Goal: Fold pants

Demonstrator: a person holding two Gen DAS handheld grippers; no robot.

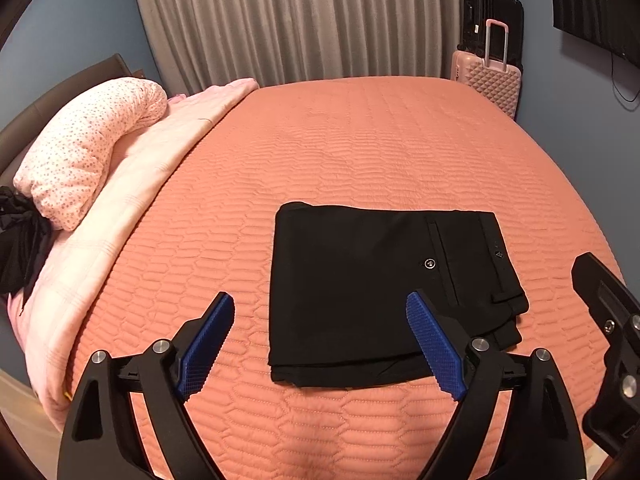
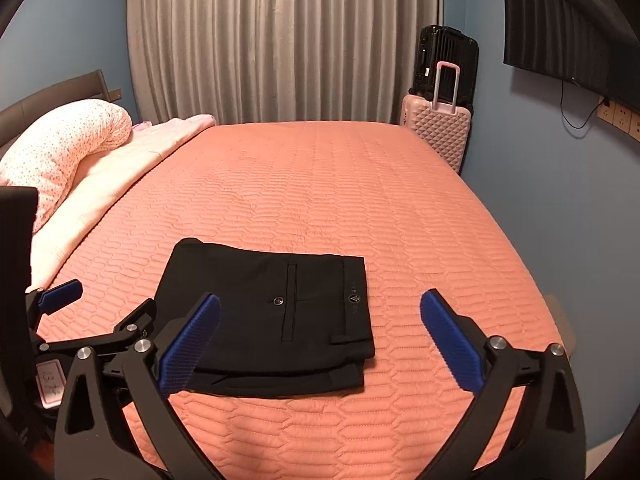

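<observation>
The black pants (image 1: 376, 288) lie folded into a compact rectangle on the orange quilted bed (image 1: 360, 140), back pocket and button facing up. My left gripper (image 1: 324, 344) is open and empty, held above the near edge of the pants. In the right wrist view the folded pants (image 2: 272, 316) lie just ahead and to the left. My right gripper (image 2: 320, 340) is open and empty, above the pants' right side. The left gripper (image 2: 96, 320) shows at the left of that view.
A dotted pillow (image 1: 88, 148) and a pale pink blanket (image 1: 132, 184) lie along the bed's left side. A pink suitcase (image 2: 438, 132) and a black one (image 2: 446, 64) stand by the far right corner. Grey curtains (image 2: 280, 40) hang behind.
</observation>
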